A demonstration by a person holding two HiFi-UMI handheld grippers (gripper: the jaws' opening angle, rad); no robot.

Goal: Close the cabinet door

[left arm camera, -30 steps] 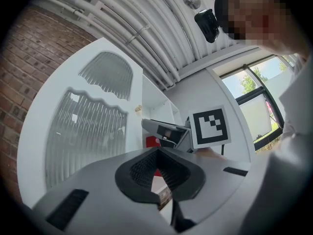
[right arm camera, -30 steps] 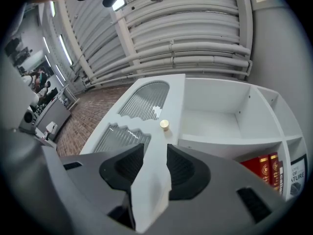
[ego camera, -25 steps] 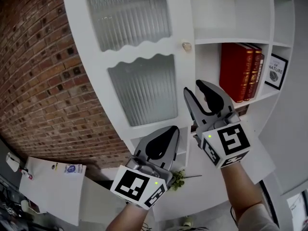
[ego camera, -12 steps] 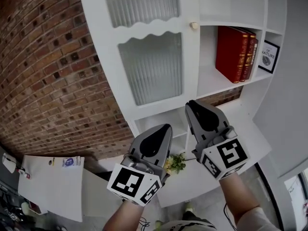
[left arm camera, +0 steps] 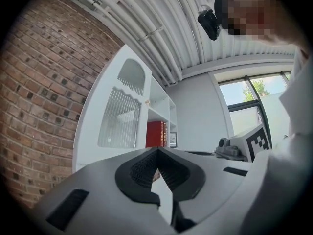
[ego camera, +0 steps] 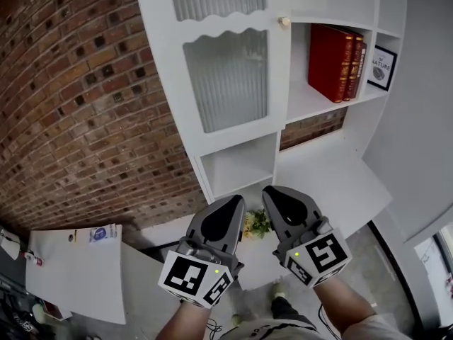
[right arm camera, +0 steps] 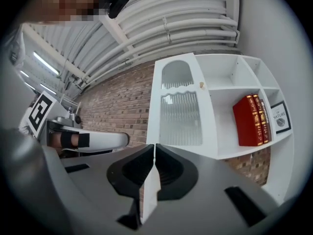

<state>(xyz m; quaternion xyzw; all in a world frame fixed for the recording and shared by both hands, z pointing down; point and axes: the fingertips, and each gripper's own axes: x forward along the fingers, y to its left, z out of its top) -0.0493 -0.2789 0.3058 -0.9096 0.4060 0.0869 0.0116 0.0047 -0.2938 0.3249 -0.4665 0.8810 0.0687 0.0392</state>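
Note:
The white cabinet door (ego camera: 226, 76) with ribbed glass panes lies flat against the cabinet front, its small round knob (ego camera: 284, 21) at the right edge. Both grippers hang low in the head view, well below the door and touching nothing. My left gripper (ego camera: 230, 202) has its jaws together and empty. The jaws of my right gripper (ego camera: 272, 193) are closing, tips almost meeting, with nothing between them. The right gripper view shows the door (right arm camera: 181, 119) and knob (right arm camera: 200, 85) far beyond my right gripper (right arm camera: 154, 146). In the left gripper view, my left gripper (left arm camera: 157, 149) points toward the door (left arm camera: 120, 124).
Red books (ego camera: 329, 61) and a framed picture (ego camera: 382, 67) stand on open shelves right of the door. A brick wall (ego camera: 78, 105) runs along the left. A small plant (ego camera: 256, 224) sits on the low white counter (ego camera: 333, 183), and a white table (ego camera: 71, 275) is at lower left.
Both grippers have dropped down and away from the cabinet. The right jaws, wide open by the door's edge a second ago, have come together. The door looks unmoved.

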